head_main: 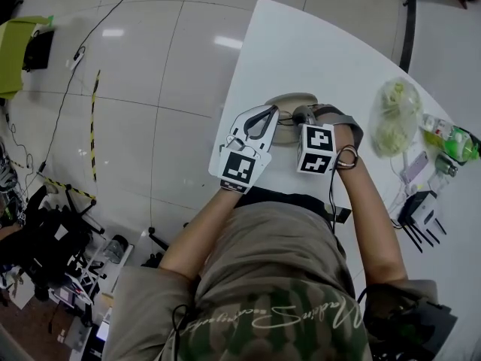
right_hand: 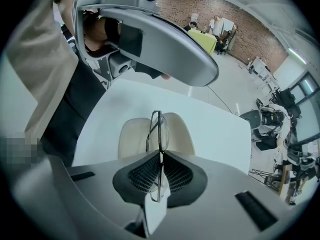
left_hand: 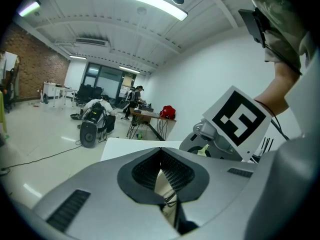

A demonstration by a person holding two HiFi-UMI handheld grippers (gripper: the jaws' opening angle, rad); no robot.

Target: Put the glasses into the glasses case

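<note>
- The left gripper (left_hand: 161, 154) has its jaws almost together. They are closed on a cream strip of the glasses case (right_hand: 132, 134), which fills the narrow gap between the pads. A thin dark wire also shows in that gap, but I cannot tell what it is.
- The right gripper (right_hand: 160, 154) has its jaws shut on the glasses (right_hand: 157, 129). It holds them edge-on by the lower part of the thin dark frame, and the upper part stands out past the fingertips.
- The glasses are directly above the case, which lies open. I cannot tell if their upper rim touches the cream inside.
- The case lies on the white table (head_main: 316, 51), near the corner between the left edge and the edge where the person stands.
- In the head view both grippers meet at the case, the left one on its left side and the right one on its right side. Their marker cubes are side by side.
- A clear plastic bag (head_main: 394, 115) with pale contents lies well apart from the case, toward the right edge of the table.
- A green packet (head_main: 451, 138) is beside the bag, closer to that right edge.
- A black router (head_main: 417, 213) with antennas stands nearer the person's edge, also on the right.
</note>
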